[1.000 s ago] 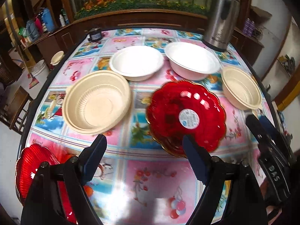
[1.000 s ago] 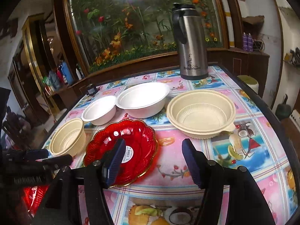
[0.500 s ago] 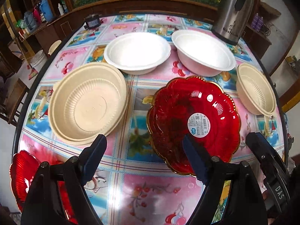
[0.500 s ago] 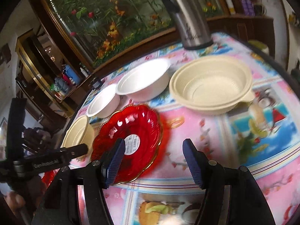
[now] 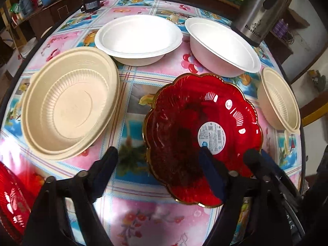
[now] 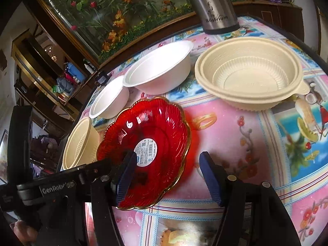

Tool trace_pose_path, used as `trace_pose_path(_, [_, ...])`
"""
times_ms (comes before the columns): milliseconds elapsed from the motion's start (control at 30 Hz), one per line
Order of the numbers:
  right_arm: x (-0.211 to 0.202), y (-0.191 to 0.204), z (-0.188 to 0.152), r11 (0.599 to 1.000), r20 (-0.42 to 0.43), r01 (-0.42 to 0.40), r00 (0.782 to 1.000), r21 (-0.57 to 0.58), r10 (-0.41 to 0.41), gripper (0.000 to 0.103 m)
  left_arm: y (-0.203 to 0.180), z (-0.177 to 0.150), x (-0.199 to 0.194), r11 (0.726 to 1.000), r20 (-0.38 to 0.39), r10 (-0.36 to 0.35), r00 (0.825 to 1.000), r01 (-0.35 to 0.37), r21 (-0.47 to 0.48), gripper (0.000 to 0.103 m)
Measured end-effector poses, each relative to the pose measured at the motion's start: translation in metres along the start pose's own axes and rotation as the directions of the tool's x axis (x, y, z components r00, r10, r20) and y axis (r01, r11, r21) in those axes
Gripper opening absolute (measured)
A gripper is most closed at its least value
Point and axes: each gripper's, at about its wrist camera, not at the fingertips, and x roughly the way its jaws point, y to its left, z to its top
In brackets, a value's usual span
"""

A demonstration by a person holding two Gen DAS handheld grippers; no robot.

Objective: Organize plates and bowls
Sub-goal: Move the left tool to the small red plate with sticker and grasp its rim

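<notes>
A red scalloped plate (image 5: pixel 196 127) with a gold rim and a white sticker lies mid-table; it also shows in the right wrist view (image 6: pixel 151 143). My left gripper (image 5: pixel 157 164) is open, its right finger over the plate's near part. My right gripper (image 6: pixel 168 168) is open, its left finger over the plate's near edge. Two white bowls (image 5: pixel 139 39) (image 5: pixel 223 47) stand behind it. A beige bowl (image 5: pixel 67 102) sits left, another beige bowl (image 5: pixel 280 100) right. A second red plate (image 5: pixel 12 201) lies at the near left edge.
A steel thermos (image 5: pixel 258 10) stands at the table's far right corner. A small dark jar (image 5: pixel 90 4) sits at the far edge. The floral tablecloth (image 5: pixel 131 215) covers a dark-rimmed table. Shelves and a cabinet stand to the left.
Both grippers have moved forward and down toward the red plate, which now looms larger. Both stay open. No dish has moved.
</notes>
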Motion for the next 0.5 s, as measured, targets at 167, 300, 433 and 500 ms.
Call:
trace_pose_path(167, [0.01,-0.001,-0.001,1.0,-0.029,-0.009,1.0,0.018,0.01,0.044,0.001,0.001,0.011,1.0,-0.018,-0.025,1.0,0.025,-0.001,0.033])
trace_pose_path(300, [0.016,-0.003,-0.003,0.999,-0.043,-0.012,0.999,0.032,0.013,0.014,0.003,-0.001,0.011,1.0,-0.015,-0.027,1.0,0.027,0.004,0.02])
trace_pose_path(433, [0.014,-0.009,-0.005,0.998,-0.042,-0.017,0.999,0.061,0.02,0.012,0.008,-0.008,0.007,0.999,-0.017,-0.045,0.999,0.045,-0.001,0.018])
trace_pose_path(500, [0.012,-0.012,-0.007,0.996,-0.047,-0.028,0.998,0.08,0.032,0.011,0.006,-0.013,0.005,0.999,-0.018,-0.044,0.999,0.045,0.013,0.018])
